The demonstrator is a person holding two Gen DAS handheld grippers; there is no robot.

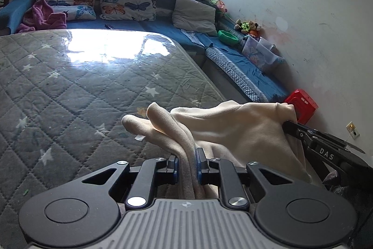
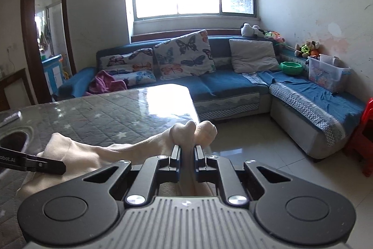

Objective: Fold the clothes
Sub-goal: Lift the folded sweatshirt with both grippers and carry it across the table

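Observation:
A cream fleece garment point(image 1: 233, 130) is stretched between my two grippers above the near right part of a table with a grey quilted star cover point(image 1: 70, 95). My left gripper point(image 1: 187, 161) is shut on a bunched edge of the garment. My right gripper point(image 2: 187, 155) is shut on another bunched edge point(image 2: 193, 130), which pokes out past its fingers. The right gripper shows at the right of the left wrist view point(image 1: 303, 132), the left gripper at the left of the right wrist view point(image 2: 46, 166). The cloth below the grippers is hidden.
A blue corner sofa point(image 2: 221, 81) with butterfly cushions point(image 2: 184, 55) stands beyond the table. A purple garment point(image 1: 42, 15) lies on its left end. A green bowl point(image 2: 292, 68), a plastic box point(image 2: 326, 76) and soft toys sit on its right. A red stool point(image 1: 302, 104) stands by the wall.

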